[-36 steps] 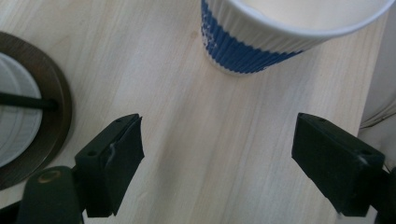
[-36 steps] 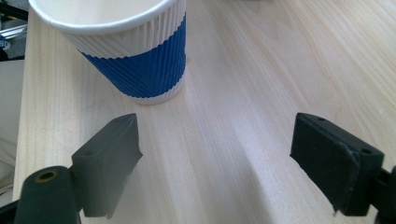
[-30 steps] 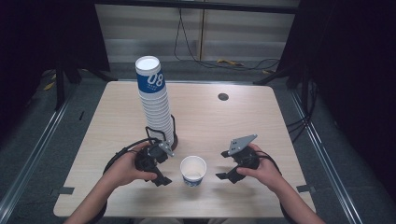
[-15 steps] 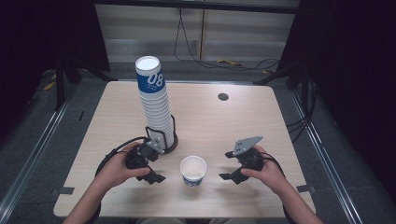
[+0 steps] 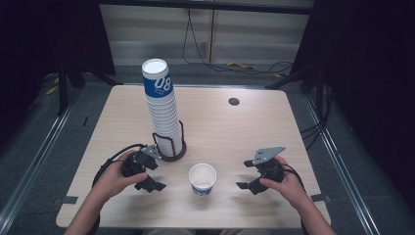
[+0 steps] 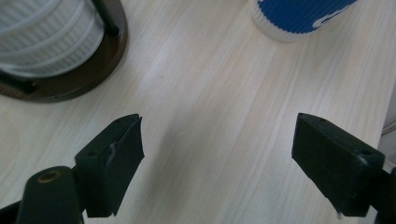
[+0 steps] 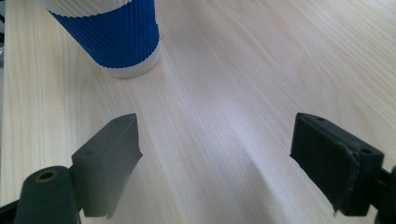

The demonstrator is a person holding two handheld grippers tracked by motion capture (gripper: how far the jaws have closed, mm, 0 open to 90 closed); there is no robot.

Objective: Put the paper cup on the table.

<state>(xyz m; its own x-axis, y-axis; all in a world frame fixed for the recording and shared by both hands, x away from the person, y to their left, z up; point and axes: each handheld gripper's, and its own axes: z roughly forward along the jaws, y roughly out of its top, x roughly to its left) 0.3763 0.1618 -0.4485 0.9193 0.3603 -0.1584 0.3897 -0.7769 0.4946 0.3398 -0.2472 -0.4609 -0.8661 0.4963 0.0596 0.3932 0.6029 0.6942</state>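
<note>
Resting low over the table (image 5: 293, 127), the left gripper (image 5: 147, 177) is sitting in the person's left hand (image 5: 113, 178) with its jaws spread wide and nothing between them; in the left gripper view bare wood is showing between the two black pads (image 6: 114, 161). Just ahead of it and off to one side, the dark round holder (image 6: 100, 60) is standing with the tall stack of cups (image 5: 162, 115) rising out of it, close to the gripper but not touching. Ahead on the other side, the single cup (image 5: 202, 179) is standing upright, open end up, blue ribbed sleeve showing, and apart from both tools.

The right gripper (image 5: 255, 175), in the right hand (image 5: 288, 185), is likewise gaping fully and gripping nothing. In the right gripper view its pads (image 7: 109, 156) are framing plain tabletop, and the cup's blue wall is standing forward of the jaws, toward the side of one pad, near but clear of it.

Judging from this, the single cup looks to be standing free between the two tools, both of them idling beside it, so the work seems to be between steps: one cup is set out and neither gripper is committed. If another cup is wanted, the left gripper would need to rise to the top of the stack and close gently on the uppermost rim, since the stack is tall and leaning slightly and a hard nudge could tip it. If the loose cup is to be moved, either gripper would need to swing in until the cup sits squarely between the jaws before closing.
</note>
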